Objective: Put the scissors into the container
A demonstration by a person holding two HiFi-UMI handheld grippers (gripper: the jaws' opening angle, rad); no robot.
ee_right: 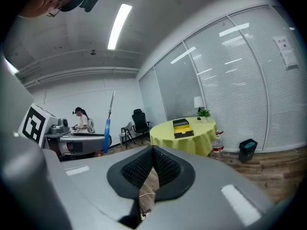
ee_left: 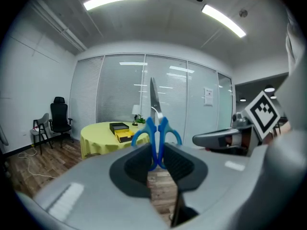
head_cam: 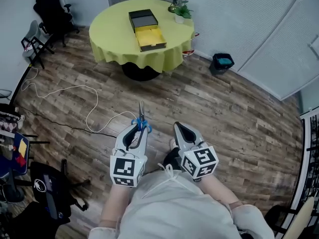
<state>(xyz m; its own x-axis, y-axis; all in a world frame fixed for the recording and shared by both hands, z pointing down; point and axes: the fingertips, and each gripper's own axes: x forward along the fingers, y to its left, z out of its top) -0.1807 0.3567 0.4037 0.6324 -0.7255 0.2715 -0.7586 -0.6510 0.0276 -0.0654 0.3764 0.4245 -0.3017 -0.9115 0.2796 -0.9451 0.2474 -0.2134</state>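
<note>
My left gripper [head_cam: 135, 129] is shut on the scissors [head_cam: 141, 118], clamping the blue handles, with the closed blades pointing forward toward the table. In the left gripper view the scissors [ee_left: 157, 133] stand upright between the pads of the left gripper [ee_left: 157, 159]. The container [head_cam: 146, 30], a black box with an open yellow drawer, sits on the round table [head_cam: 112, 39] with its yellow-green cloth, far ahead across the floor. My right gripper [head_cam: 180, 129] is shut with nothing in it, level beside the left one. From the right gripper [ee_right: 152, 166] the container [ee_right: 182, 128] shows far off.
A small plant [head_cam: 181, 12] and a lamp base stand at the table's far edge. A black bin [head_cam: 222, 62] sits right of the table and a black office chair [head_cam: 52, 11] left of it. A white cable [head_cam: 84, 103] loops over the wooden floor. A person [ee_right: 82, 120] stands far behind.
</note>
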